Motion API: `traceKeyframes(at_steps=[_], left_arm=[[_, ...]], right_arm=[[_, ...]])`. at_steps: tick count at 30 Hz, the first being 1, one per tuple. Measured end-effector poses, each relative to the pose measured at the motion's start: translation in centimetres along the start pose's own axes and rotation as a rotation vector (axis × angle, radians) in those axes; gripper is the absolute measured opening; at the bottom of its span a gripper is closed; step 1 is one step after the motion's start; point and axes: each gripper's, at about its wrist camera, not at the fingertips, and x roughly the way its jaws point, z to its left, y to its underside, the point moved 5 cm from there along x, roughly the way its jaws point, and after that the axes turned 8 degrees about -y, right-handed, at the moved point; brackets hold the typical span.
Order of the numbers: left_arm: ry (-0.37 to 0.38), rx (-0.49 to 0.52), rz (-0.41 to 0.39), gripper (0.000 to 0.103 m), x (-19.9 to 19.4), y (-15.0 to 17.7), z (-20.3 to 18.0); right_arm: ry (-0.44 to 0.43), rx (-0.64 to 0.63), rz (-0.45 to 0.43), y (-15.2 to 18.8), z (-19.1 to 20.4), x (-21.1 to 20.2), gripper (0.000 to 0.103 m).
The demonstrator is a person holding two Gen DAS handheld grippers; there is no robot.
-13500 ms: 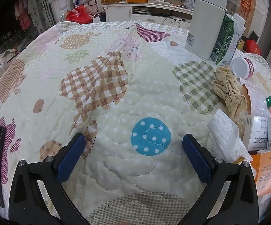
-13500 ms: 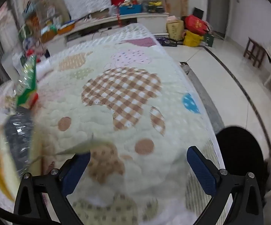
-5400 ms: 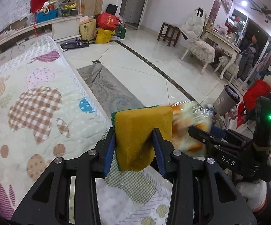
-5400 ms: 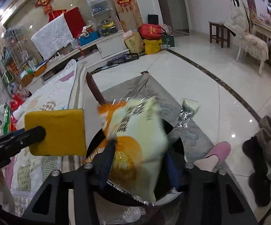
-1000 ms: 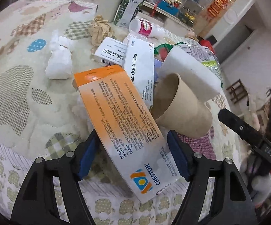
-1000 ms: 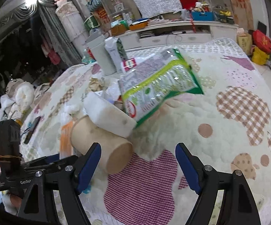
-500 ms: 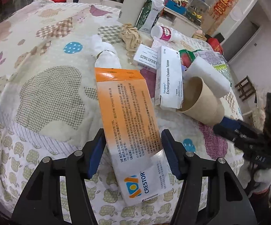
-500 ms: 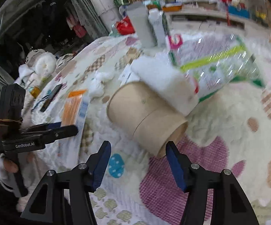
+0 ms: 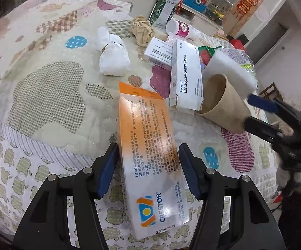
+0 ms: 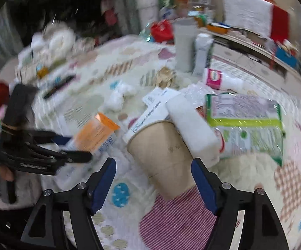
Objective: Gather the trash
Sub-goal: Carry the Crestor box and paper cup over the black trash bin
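quilt (image 9: 46,87): soft padded cloth, stitched
orange box (image 9: 150,156): glossy cardboard
cup (image 10: 163,156): matt brown paper
snack bag (image 10: 248,125): shiny crinkly plastic
gripper pads (image 9: 106,173): matt blue

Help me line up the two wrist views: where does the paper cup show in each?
Left wrist: the paper cup lies on its side at right of centre, mouth toward the Lexapro box, right gripper's fingers at its base.
Right wrist: paper cup at centre, between the open fingers.
Shared landmark: the white foam block against the cup.
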Motion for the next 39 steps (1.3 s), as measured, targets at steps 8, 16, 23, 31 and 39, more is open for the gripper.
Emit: traceKeyframes(at_steps=[8, 16, 23, 31, 39], left_arm=[[-0.038, 0.034, -0.036, 0.059, 0.2, 0.3, -0.6], [-0.001, 0.066, -0.041, 0.056, 0.0, 0.4, -1.9], [0.035, 0.119, -0.043, 0.056, -0.3, 0.8, -4.7], [0.009, 0.167, -0.020, 0.058, 1.0, 1.8, -6.8], [0.084, 0.166, -0.015, 0.055, -0.1, 1.9, -8.2]], right_arm=[[0.050, -0.014, 0.064, 0.1, -1.3, 3.3, 0.070], [0.059, 0.038, -0.043, 2.9, -0.6, -0.7, 0.064], [0.089, 0.158, -0.006, 7.0, -2.1, -2.7, 0.062], [0.092, 0.209, 0.028, 7.2, -2.7, -1.1, 0.063], [0.053, 0.263, -0.043, 7.5, -2.7, -2.4, 0.062]])
